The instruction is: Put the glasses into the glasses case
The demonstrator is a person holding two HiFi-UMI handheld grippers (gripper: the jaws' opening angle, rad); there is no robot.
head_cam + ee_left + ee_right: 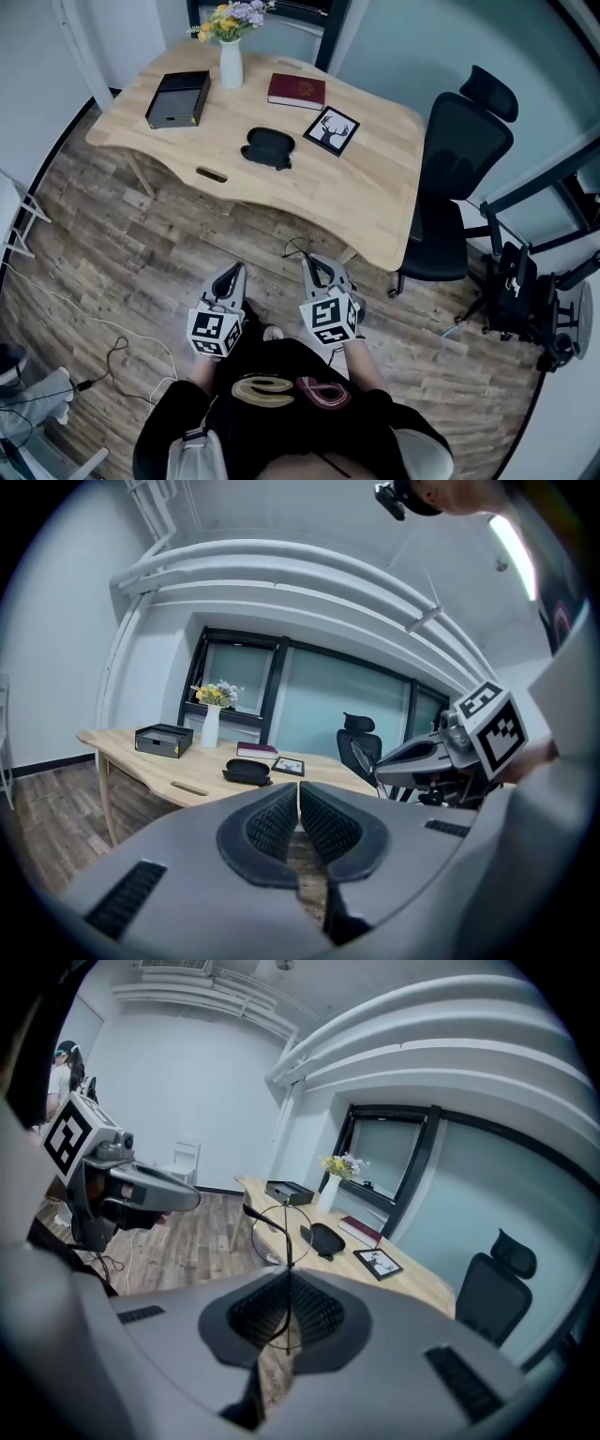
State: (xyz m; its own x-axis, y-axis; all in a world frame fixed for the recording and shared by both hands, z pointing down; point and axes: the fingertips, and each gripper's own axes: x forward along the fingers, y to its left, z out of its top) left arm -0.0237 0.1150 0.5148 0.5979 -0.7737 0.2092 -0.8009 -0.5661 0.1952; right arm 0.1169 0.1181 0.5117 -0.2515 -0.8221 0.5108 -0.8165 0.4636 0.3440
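Two grippers. The right gripper [314, 269] is clamped on one pair of thin wire glasses [289, 1241], which stick out past its tips. The left gripper [232, 275] is closed to a slit, with nothing in it. Ahead of both, well apart, one desk [375, 192] carries one black glasses case [269, 148], one vase [231, 64], one book [296, 90], one picture [331, 130] and one box [178, 98]. One chair [459, 178] stands off to the right gripper's right.

A small office. A pale wooden desk [375, 187] stands at the far side on a wood-plank floor [112, 253], with a black swivel chair [459, 159] at its right end. On it are a book [296, 90], a framed picture [331, 130] and a vase [231, 64] of flowers. Dark-framed glazing [337, 705] runs behind.
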